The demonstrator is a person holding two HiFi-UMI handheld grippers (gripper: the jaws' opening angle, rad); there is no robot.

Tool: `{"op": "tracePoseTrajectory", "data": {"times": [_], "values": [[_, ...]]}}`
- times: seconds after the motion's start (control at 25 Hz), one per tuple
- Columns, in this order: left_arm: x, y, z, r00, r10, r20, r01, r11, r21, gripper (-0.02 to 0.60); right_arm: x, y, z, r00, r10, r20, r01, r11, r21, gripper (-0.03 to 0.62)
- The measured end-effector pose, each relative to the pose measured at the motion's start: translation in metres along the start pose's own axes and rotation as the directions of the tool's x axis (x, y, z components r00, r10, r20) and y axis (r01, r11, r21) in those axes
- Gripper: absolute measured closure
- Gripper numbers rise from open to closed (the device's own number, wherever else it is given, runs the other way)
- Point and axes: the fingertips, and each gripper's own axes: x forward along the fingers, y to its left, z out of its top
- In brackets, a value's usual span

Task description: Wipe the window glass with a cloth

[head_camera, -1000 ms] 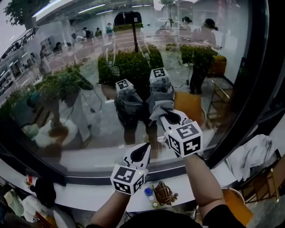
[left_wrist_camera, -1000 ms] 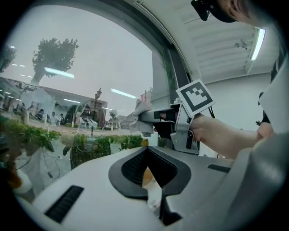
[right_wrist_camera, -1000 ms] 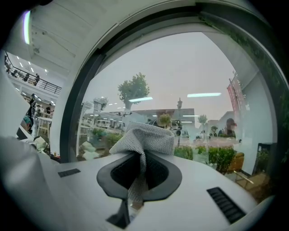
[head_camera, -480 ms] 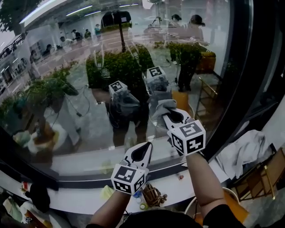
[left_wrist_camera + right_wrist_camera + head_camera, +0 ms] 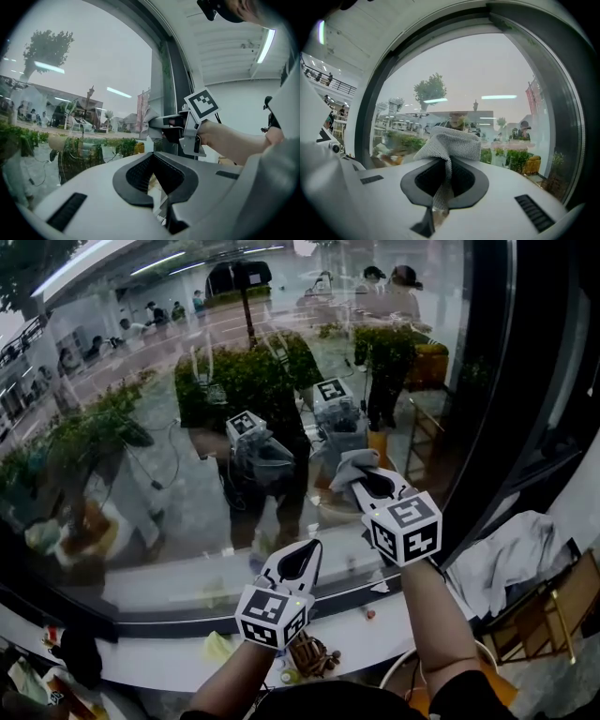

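The window glass (image 5: 141,474) fills the head view and carries reflections of both grippers. My right gripper (image 5: 364,480) is shut on a grey cloth (image 5: 349,465), held up at the glass right of centre. In the right gripper view the cloth (image 5: 450,143) bunches out above the pinched jaws of the right gripper (image 5: 442,190), with the glass (image 5: 464,79) just beyond. My left gripper (image 5: 303,557) hangs lower, near the sill, shut with nothing in it. In the left gripper view the left gripper (image 5: 157,194) points past the right gripper (image 5: 161,129) and its cloth (image 5: 149,119).
A dark window frame (image 5: 487,427) runs down the right side. A white sill (image 5: 169,657) curves along the bottom, with small objects (image 5: 305,652) below it. A white fabric (image 5: 511,559) lies over a chair at the right.
The right gripper has slid the cloth a little to the right along the glass. The left gripper has stayed low near the sill.
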Motion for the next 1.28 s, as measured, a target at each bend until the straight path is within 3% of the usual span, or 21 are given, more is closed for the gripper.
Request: {"op": "tracePoseTrajectory", "data": {"times": [0.76, 1.12, 1.28], "values": [[-0.003, 0.002, 0.0, 1.0, -0.003, -0.005, 0.003, 1.0, 0.006, 0.574, -0.008, -0.023, -0.01, 0.999, -0.053, -0.01, 0.053, 0.998, 0.028, 0.555], [-0.047, 0.017, -0.015, 0.993, 0.093, -0.072, -0.093, 0.996, 0.006, 0.574, -0.012, -0.029, -0.006, 0.984, -0.167, 0.059, 0.164, 0.985, 0.049, 0.555], [-0.086, 0.032, -0.027, 0.98, 0.174, -0.101, -0.176, 0.984, -0.003, 0.574, -0.012, -0.031, -0.007, 0.982, -0.173, 0.076, 0.164, 0.979, 0.12, 0.556]]}}
